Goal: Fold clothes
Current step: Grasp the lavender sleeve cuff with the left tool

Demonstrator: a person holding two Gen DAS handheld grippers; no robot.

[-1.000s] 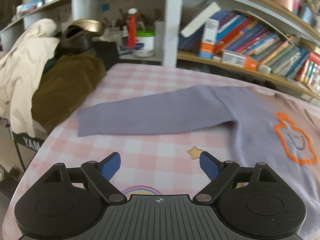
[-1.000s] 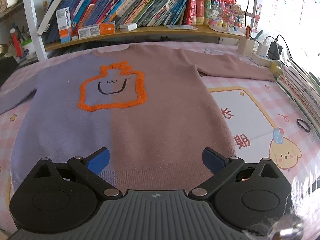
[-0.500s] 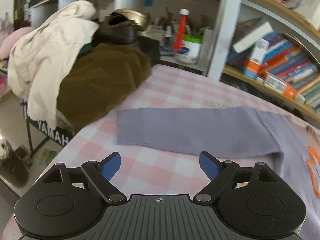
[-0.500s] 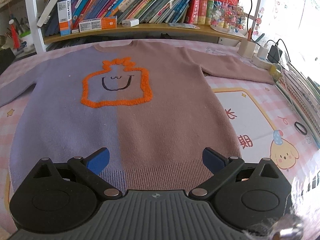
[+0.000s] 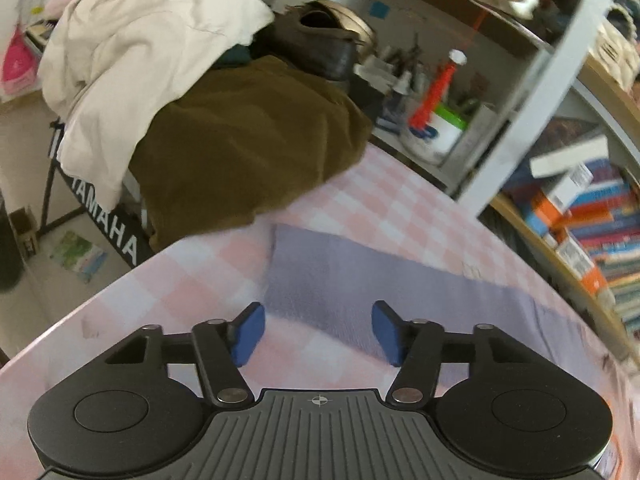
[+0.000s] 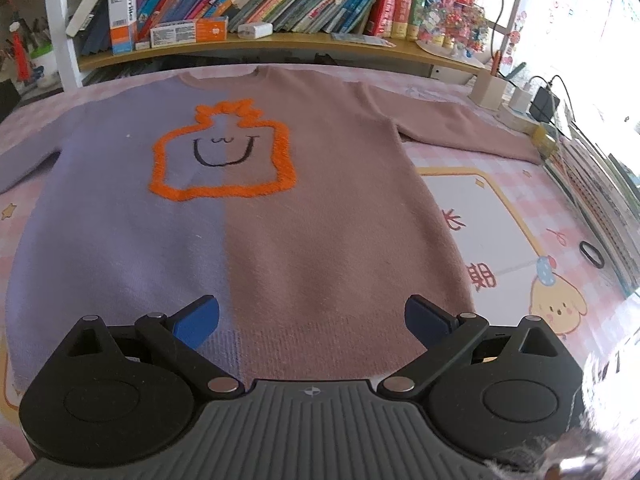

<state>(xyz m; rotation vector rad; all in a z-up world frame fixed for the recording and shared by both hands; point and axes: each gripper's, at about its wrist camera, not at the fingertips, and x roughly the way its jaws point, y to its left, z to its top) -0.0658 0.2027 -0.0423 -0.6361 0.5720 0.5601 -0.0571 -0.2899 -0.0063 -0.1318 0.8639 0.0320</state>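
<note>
A sweater [image 6: 320, 208], lilac on its left half and dusty pink on its right, lies flat and face up on the pink checked table, with an orange bottle outline [image 6: 224, 152] on the chest. My right gripper [image 6: 312, 320] is open and empty above the bottom hem. The lilac sleeve [image 5: 360, 280] stretches out flat in the left wrist view, its cuff end toward the table's left edge. My left gripper [image 5: 318, 334] is open and empty, its fingertips just above the sleeve near the cuff.
A heap of cream and brown clothes [image 5: 180, 92] lies on a Yamaha keyboard stand left of the table. Bookshelves [image 6: 280, 4] run along the back. A charger and cables [image 6: 540, 100], a hair tie [image 6: 592, 254] and stacked books sit at the right.
My left gripper has swung left along the sleeve toward its cuff and dropped closer to it. My right gripper has moved slightly forward over the hem.
</note>
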